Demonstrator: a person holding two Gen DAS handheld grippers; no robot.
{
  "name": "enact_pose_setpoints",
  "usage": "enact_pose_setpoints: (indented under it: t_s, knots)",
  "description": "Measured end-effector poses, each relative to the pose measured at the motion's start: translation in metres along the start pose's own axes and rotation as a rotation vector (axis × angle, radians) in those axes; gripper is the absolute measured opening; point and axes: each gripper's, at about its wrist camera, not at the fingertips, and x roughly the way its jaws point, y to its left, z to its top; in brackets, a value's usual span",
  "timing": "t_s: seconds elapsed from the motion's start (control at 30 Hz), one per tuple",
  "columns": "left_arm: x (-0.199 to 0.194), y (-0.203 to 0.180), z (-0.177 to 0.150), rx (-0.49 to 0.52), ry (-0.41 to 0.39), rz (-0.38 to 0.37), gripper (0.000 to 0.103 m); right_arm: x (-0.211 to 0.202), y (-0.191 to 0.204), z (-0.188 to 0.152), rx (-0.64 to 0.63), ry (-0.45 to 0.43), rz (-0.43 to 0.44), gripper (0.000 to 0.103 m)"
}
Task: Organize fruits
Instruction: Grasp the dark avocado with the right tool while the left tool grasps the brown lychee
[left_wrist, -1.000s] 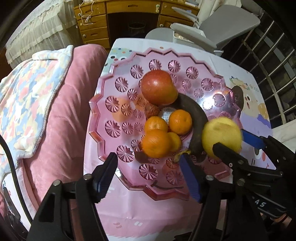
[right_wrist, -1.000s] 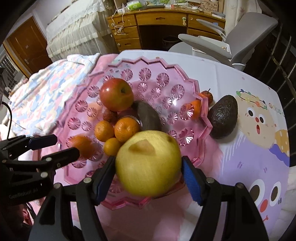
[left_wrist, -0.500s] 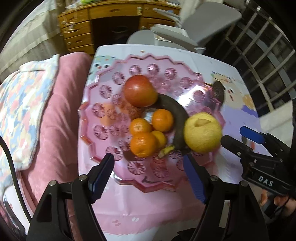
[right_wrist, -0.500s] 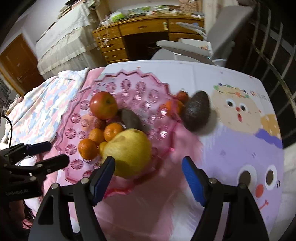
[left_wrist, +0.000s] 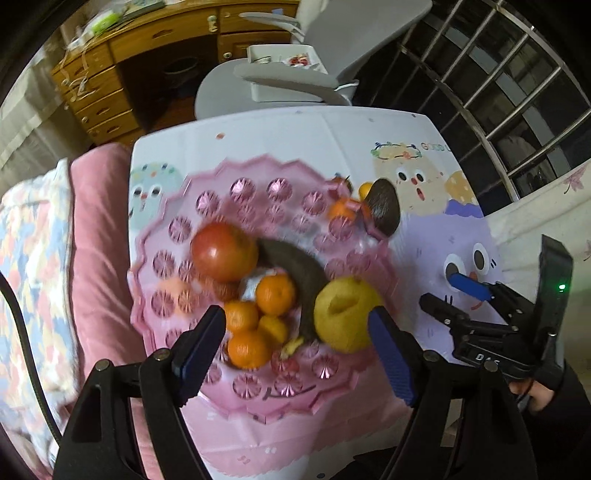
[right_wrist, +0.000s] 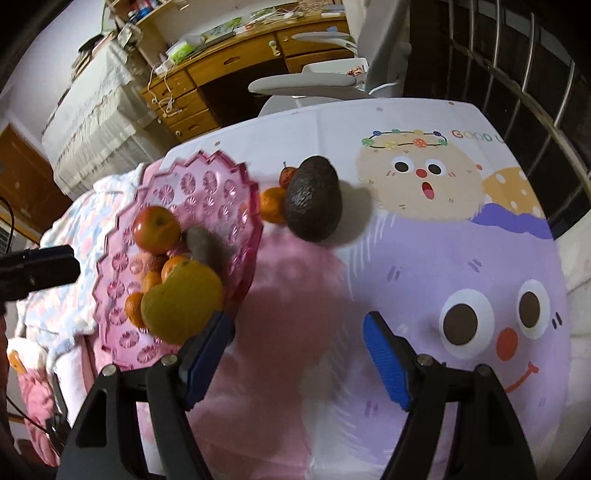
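A pink scalloped tray (left_wrist: 236, 391) is seen on a cartoon-printed tablecloth (right_wrist: 424, 258), close to the table's left edge, where a pink cushion (left_wrist: 96, 258) and a patterned blanket (left_wrist: 29, 258) lie against it. In the tray are held a red apple (left_wrist: 223, 251), a dark curved fruit (left_wrist: 295, 266), several small oranges (left_wrist: 275, 293) and a yellow pear (left_wrist: 345, 314), the pear lying near the tray's right rim. Outside that rim, on the cloth, a dark avocado (right_wrist: 314, 197) is found, with a small orange (right_wrist: 271, 205) and a small red fruit (right_wrist: 287, 176) touching or just beside it; whether they touch cannot be told.

The left gripper (left_wrist: 297, 350) is held above the near part of the tray, its jaws opening with nothing pressed between the blue pads; the oranges and pear are seen through the gap, well below. The right gripper (right_wrist: 297, 360) is held over bare cloth to the right of the tray, its jaws parted and empty, its left finger (right_wrist: 207, 354) overlapping the tray's rim in the view. In the left wrist view the right gripper (left_wrist: 454, 295) is seen beside the tray with a hand (left_wrist: 532, 393) behind it.

Wide bare cloth is left on the right half of the table, up to its far and right edges. Beyond the far edge a grey chair (left_wrist: 295, 74) and a wooden desk (right_wrist: 229, 66) are placed; a metal railing (left_wrist: 498, 92) runs along the right.
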Motion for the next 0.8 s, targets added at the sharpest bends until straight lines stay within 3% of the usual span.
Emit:
enact_pose_setpoints:
  t_s: [0.4, 0.53, 0.8]
  knots:
    - [0.031, -0.049, 0.101, 0.136, 0.047, 0.091, 0.078, 0.029, -0.033, 0.044, 0.058, -0.045, 0.116, 0.075]
    - [0.056, -0.068, 0.133, 0.181, 0.059, 0.138, 0.078, 0.043, -0.044, 0.058, 0.070, -0.062, 0.134, 0.075]
    - [0.123, -0.077, 0.172, 0.167, 0.168, 0.177, 0.078, 0.069, -0.050, 0.074, 0.026, -0.082, 0.197, 0.075]
